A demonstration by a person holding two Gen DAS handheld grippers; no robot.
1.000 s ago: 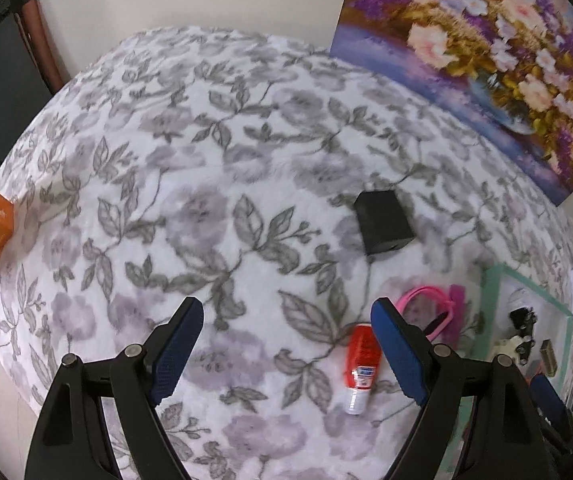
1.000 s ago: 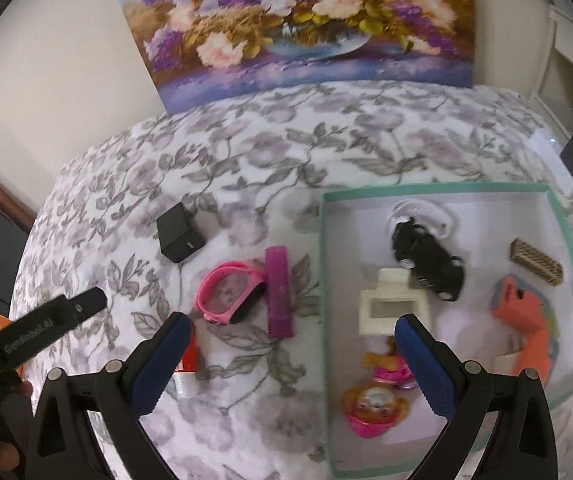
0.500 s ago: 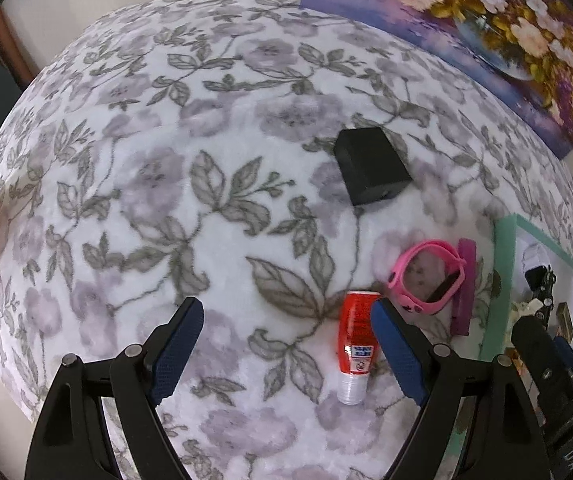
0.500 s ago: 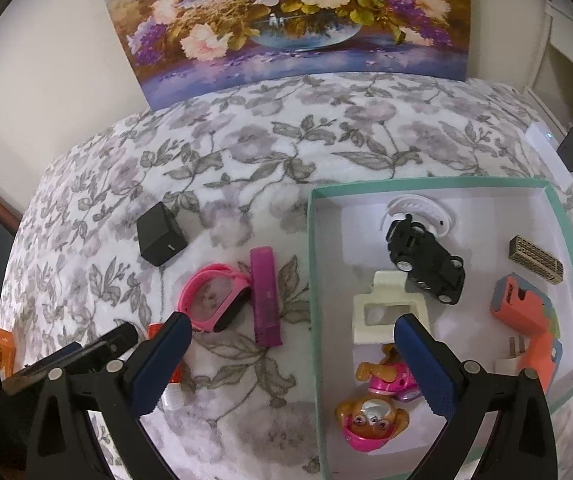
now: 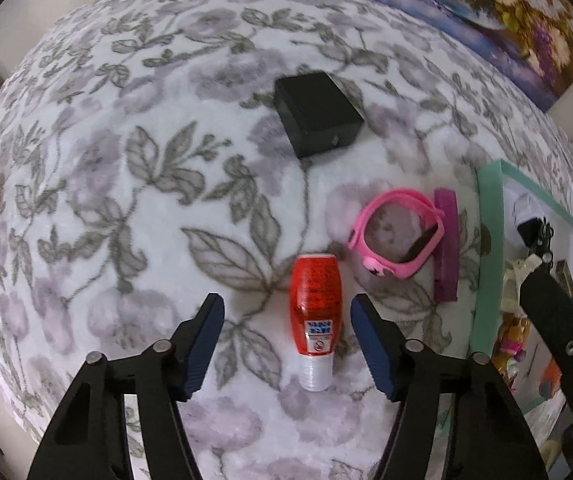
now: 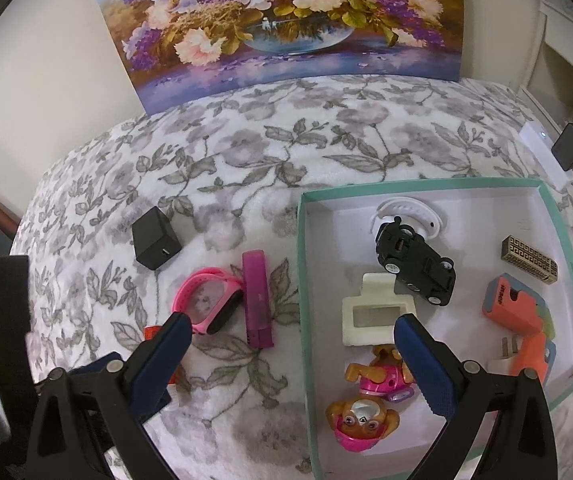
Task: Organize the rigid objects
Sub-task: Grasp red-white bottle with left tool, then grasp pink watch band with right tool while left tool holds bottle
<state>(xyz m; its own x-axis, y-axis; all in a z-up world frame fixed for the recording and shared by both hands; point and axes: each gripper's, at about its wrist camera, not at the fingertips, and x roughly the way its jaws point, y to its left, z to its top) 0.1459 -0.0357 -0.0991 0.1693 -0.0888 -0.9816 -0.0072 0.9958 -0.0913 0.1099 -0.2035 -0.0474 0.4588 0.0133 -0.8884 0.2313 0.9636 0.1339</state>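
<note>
Where walls meet — floral blanket, flower painting.

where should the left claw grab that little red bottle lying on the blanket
Take the red bottle across its red body, coming straight down from above. It lies flat, clear cap toward the camera, its long axis running between the left claw's pads, which have just been closing and do not yet touch it. The body is its broadest part.
</note>
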